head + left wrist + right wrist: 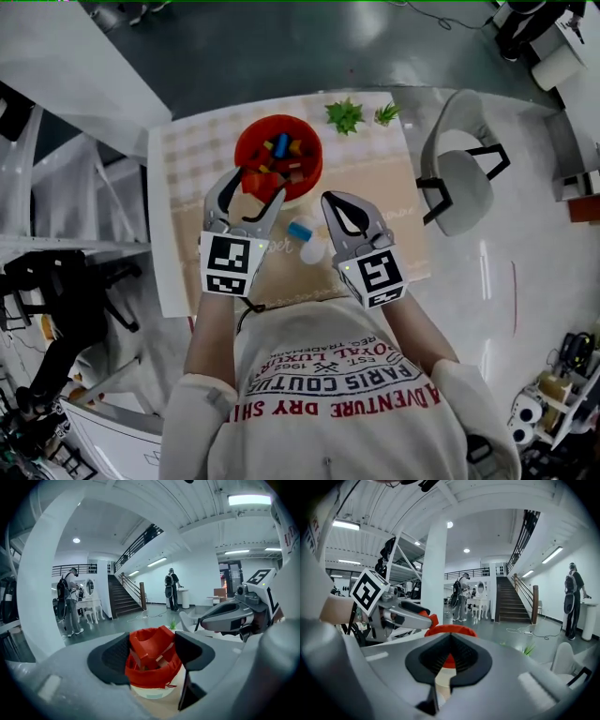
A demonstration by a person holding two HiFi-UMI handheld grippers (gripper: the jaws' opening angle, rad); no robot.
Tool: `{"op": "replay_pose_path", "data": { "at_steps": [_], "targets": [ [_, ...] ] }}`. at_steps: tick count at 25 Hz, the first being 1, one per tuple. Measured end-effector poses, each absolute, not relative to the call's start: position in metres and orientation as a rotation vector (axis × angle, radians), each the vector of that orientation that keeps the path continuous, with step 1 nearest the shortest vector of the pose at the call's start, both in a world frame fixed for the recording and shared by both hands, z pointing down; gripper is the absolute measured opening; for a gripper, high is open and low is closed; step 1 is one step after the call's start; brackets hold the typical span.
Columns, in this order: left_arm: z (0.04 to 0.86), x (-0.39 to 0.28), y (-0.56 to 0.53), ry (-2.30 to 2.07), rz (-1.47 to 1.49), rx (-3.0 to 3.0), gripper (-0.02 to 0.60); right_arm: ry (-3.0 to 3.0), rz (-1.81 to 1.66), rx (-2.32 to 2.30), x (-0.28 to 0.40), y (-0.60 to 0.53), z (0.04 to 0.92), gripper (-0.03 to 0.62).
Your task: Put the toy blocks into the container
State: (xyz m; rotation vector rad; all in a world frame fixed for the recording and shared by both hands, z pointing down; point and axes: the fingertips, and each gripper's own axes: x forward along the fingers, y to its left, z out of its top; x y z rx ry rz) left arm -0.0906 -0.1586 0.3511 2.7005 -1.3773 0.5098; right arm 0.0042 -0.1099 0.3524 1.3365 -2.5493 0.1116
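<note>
A red container (253, 141) with several coloured blocks inside stands at the far middle of the table. My left gripper (255, 189) hovers just in front of it, shut on a red block (262, 182). In the left gripper view the red block (151, 649) sits between the dark pads (112, 659), above the container (154, 677). My right gripper (341, 210) is beside it, shut, with nothing held; its jaws (449, 644) meet in front of the container (451, 630). A blue block (300, 230) and a white block (312, 250) lie on the mat between the grippers.
Two small green plants (345, 114) (386, 113) stand at the table's far right edge. A white chair (464, 178) is right of the table. A checked mat (187, 150) covers the table. People stand far off near a staircase (123, 599).
</note>
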Motion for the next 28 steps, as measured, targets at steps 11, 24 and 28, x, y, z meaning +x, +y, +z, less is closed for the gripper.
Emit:
{"op": "replay_pose_path", "data": {
  "at_steps": [11,24,28],
  "targets": [
    [0.396,-0.077,-0.195,-1.214,0.597,2.697,0.315,-2.449,0.185,1.392,0.005,-0.132,0.377,0.002],
    [0.398,-0.107,-0.193,-1.34,0.483,2.596,0.377,-2.451,0.165,1.322,-0.012,-0.13,0.381,0.002],
    [0.401,-0.14,-0.178,-1.431,0.48,2.527,0.377,-2.494,0.157,1.251,-0.03,-0.126,0.38,0.002]
  ]
}}
